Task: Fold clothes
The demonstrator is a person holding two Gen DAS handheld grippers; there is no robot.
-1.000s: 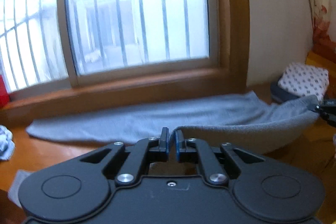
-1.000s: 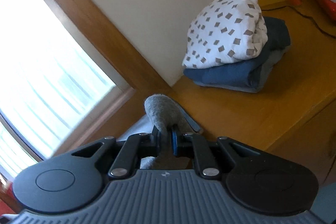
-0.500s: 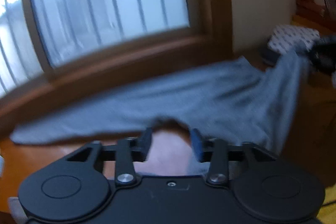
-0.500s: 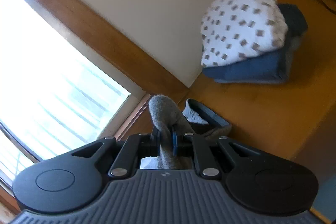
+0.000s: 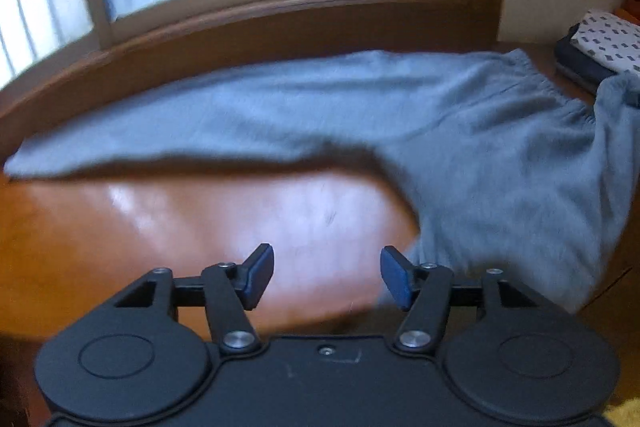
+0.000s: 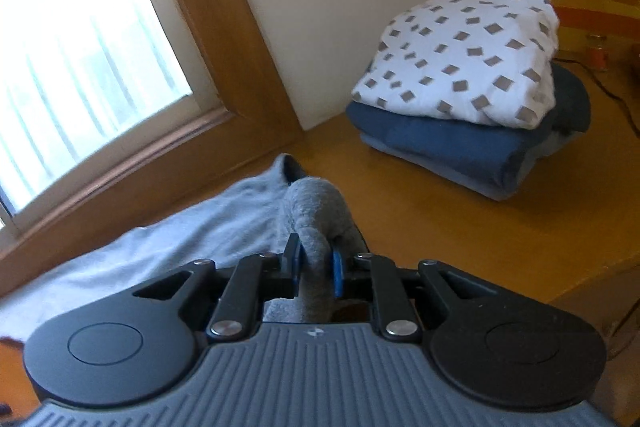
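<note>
Grey sweatpants (image 5: 360, 107) lie stretched along the wooden sill, one leg trailing left and the waistband at the right. My left gripper (image 5: 326, 267) hovers over the bare tabletop in front of them; its jaws are opening and nothing is between them. The hanging grey leg falls just beside its right finger (image 5: 394, 275). In the right wrist view, my right gripper (image 6: 315, 259) still pinches a bunched fold of the sweatpants (image 6: 316, 199) lifted off the table. Its jaws are starting to open, with the cloth still between the pads.
A folded stack (image 6: 460, 99) of a white patterned cloth over dark blue garments sits on the table's right side, also visible as the stack (image 5: 604, 43). The window frame (image 6: 224, 39) runs behind. An orange striped box (image 6: 592, 7) and a cable stand beyond the stack.
My left gripper let go of the grey cloth edge, opened wide and sank toward the table. The released leg dropped. The right gripper rolled level and kept its fold.
</note>
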